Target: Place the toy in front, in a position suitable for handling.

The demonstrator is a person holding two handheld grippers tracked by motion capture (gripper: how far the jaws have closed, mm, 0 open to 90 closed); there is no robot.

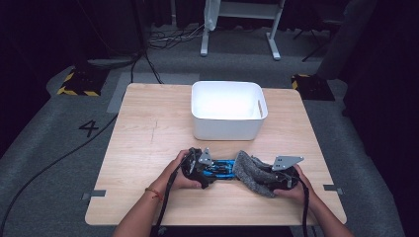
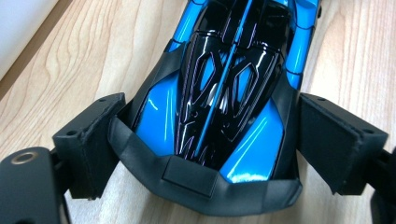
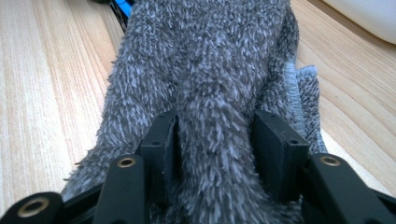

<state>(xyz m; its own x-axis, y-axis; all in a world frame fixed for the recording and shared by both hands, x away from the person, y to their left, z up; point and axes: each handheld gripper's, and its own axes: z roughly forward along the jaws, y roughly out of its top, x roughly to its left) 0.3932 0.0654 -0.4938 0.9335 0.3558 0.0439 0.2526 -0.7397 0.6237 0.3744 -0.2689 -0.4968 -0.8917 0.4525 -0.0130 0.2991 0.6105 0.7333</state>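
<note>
Jaws of left gripper (image 2: 205, 135) straddle the slick, rigid toy car (image 2: 224, 88), pads apart; right gripper (image 3: 215, 140) pinches soft cloth (image 3: 205, 60) beside the car.

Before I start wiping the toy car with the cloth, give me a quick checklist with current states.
1. Right gripper pinches a fold of the grey cloth: ok.
2. Left gripper straddles the blue toy car: ok.
3. Left pads pressing the car: cannot tell, a gap shows on the right.
4. Cloth meets the car's far end: ok.
5. White bin stands apart from the work: ok.
6. Car flat on table: ok.
</note>
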